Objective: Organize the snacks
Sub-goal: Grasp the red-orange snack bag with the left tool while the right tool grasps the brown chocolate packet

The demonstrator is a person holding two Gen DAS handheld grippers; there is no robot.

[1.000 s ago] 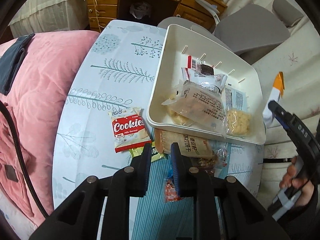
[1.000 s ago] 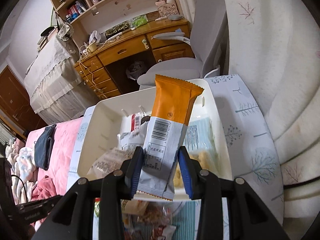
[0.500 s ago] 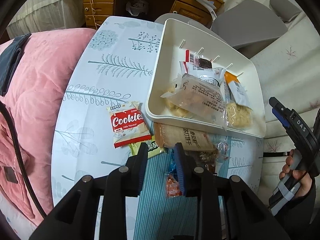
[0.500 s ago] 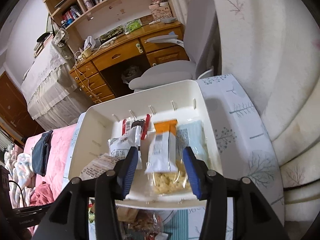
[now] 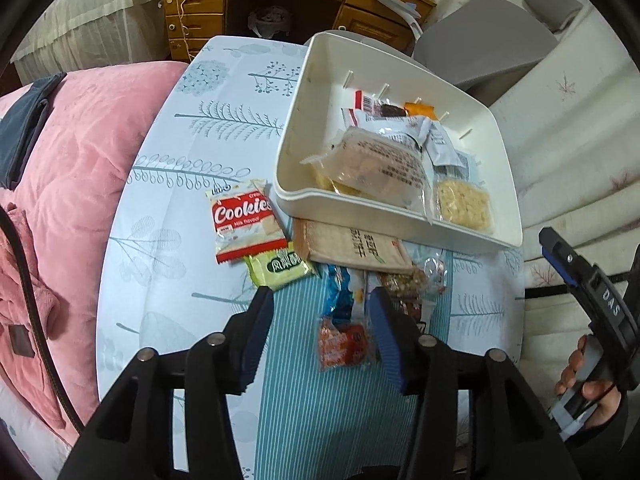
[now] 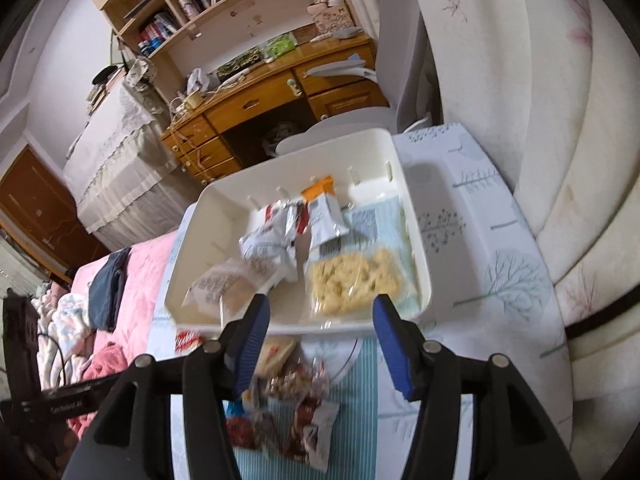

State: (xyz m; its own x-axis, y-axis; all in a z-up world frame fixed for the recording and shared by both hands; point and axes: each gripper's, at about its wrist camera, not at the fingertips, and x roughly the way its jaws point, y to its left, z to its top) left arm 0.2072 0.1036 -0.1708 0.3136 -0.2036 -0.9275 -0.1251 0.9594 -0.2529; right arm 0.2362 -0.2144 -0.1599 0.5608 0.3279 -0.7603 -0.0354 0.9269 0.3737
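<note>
A white bin (image 5: 400,216) on the tree-print tablecloth holds several snack packets, with an orange-and-white packet (image 6: 320,196) lying at its back. In front of the bin lie loose snacks: a red Cookies packet (image 5: 244,224), a green packet (image 5: 282,268), a brown cracker pack (image 5: 352,248) and a blue-and-orange packet (image 5: 344,336). My left gripper (image 5: 322,320) hangs over this pile, its jaws opening, the blue-and-orange packet between them untouched. My right gripper (image 6: 320,320) stands before the bin's front rim, its jaws opening, nothing between them.
A pink quilt (image 5: 72,160) borders the table on the left. A wooden desk (image 5: 280,0) and a grey chair (image 5: 488,36) stand beyond the bin. A white quilted cushion (image 6: 540,120) runs along the right side. More loose packets (image 6: 296,400) lie on the striped cloth.
The right gripper let the orange-and-white packet drop into the bin and drew back. The left gripper went from shut to open and shifted over the loose pile.
</note>
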